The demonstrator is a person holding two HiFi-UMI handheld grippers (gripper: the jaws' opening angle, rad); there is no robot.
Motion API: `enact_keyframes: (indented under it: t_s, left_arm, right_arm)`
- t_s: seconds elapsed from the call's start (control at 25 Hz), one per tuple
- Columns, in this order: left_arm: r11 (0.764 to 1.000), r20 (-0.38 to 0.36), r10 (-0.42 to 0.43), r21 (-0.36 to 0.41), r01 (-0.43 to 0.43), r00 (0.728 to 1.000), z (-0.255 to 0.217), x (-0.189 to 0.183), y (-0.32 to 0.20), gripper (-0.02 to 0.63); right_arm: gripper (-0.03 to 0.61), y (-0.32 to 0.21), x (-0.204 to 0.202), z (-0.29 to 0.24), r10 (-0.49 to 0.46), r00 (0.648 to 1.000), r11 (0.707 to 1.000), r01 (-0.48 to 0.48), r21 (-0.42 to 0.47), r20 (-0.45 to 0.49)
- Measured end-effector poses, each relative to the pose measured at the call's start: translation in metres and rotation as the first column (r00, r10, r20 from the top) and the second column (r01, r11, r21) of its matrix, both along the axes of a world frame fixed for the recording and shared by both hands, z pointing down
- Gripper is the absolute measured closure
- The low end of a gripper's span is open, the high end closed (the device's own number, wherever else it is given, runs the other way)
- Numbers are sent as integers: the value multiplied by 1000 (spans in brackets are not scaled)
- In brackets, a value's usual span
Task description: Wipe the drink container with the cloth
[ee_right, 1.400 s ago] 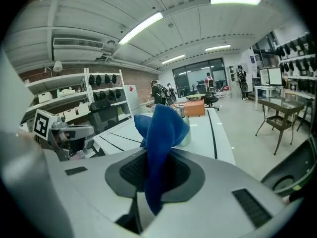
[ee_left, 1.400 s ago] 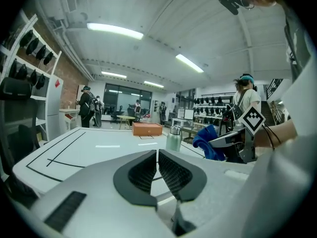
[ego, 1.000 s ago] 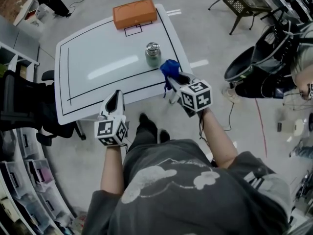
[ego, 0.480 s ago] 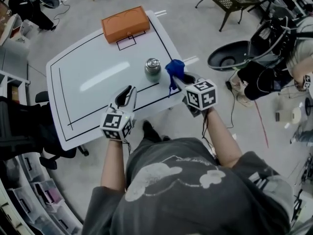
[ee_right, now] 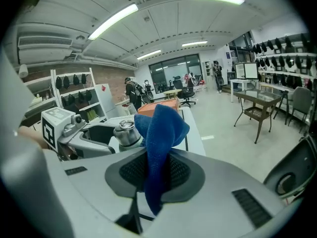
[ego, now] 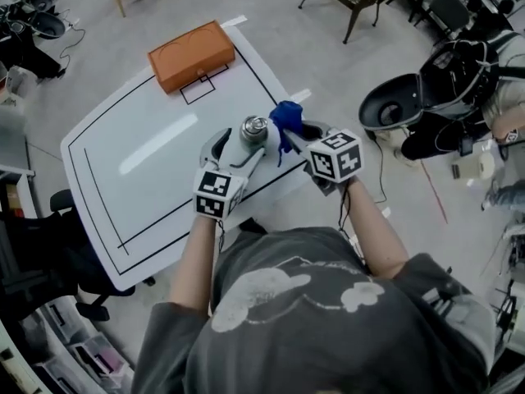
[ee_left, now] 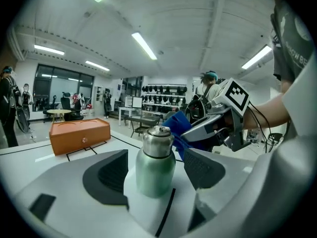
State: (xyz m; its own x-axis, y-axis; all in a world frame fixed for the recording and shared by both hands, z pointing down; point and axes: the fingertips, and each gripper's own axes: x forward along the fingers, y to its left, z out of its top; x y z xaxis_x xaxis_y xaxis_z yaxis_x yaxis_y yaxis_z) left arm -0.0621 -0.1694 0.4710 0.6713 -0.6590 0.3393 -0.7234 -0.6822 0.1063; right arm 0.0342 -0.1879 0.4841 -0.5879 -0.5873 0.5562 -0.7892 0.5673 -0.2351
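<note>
At the table's (ego: 139, 162) near right corner, seen from your head, the drink container (ego: 254, 130) stands upright just inside the black border line. Your left gripper (ego: 239, 144) reaches in from the near edge with one jaw on each side of the container. Your right gripper (ego: 294, 134) comes in from the right edge and holds the blue cloth (ego: 285, 115) up just beside the container's cap. An orange box (ego: 191, 56) lies along the far edge, near the far right corner, well apart from both grippers.

In the left gripper view, your left gripper's (ee_left: 157, 171) jaws are opening. The drink container (ee_left: 156, 165), green with a steel cap, stands between them. There is a gap between it and the dark pad on either side, so nothing is gripped. Behind its cap hangs the cloth (ee_left: 178, 125), carried by your right gripper (ee_left: 213, 128). You cannot tell here whether cloth and container touch. The orange box (ee_left: 79, 135) sits farther back on the left.

In the right gripper view, your right gripper (ee_right: 157, 175) is clamped on the cloth (ee_right: 161, 148). The fabric is pinched between the ribbed pads, a fold standing up above them and a tail hanging below. To the left of the fold you see the container's cap (ee_right: 126, 133), with your left gripper (ee_right: 84, 133) around it. The orange box (ee_right: 158, 107) shows just behind the cloth's top.
</note>
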Motion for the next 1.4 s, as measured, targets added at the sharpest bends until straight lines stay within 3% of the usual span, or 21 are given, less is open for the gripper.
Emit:
enact_keyframes:
  t_s: [0.16,0.4,0.84,1.16,1.4]
  left_arm:
    - [999,27,49,-11,-49,998,10,11,-14,279]
    - [993,-35,116,-3,-116,993,8,16,-14,314]
    - [986,-62,166,24,-164,984,9,15,-10,316]
    - [989,-113,149,9,-149,982,9,14,-12,314]
    - [993,-80,117,1,-118,990,10,15,-13,313]
  right_arm:
    - [513,-1,-13,-4,-18,1000,1000,18,-22,24]
    - [514,-7,-39,-7,-37,999,999,38,-24,31]
    - [520,-17,-32,21,-73,997,990,76,-123,27]
    - [522,-25,-35,67,-227,974,944,216,-250,-16]
    - [522,-31,-39,71,-312,950,909,292,-296,-23]
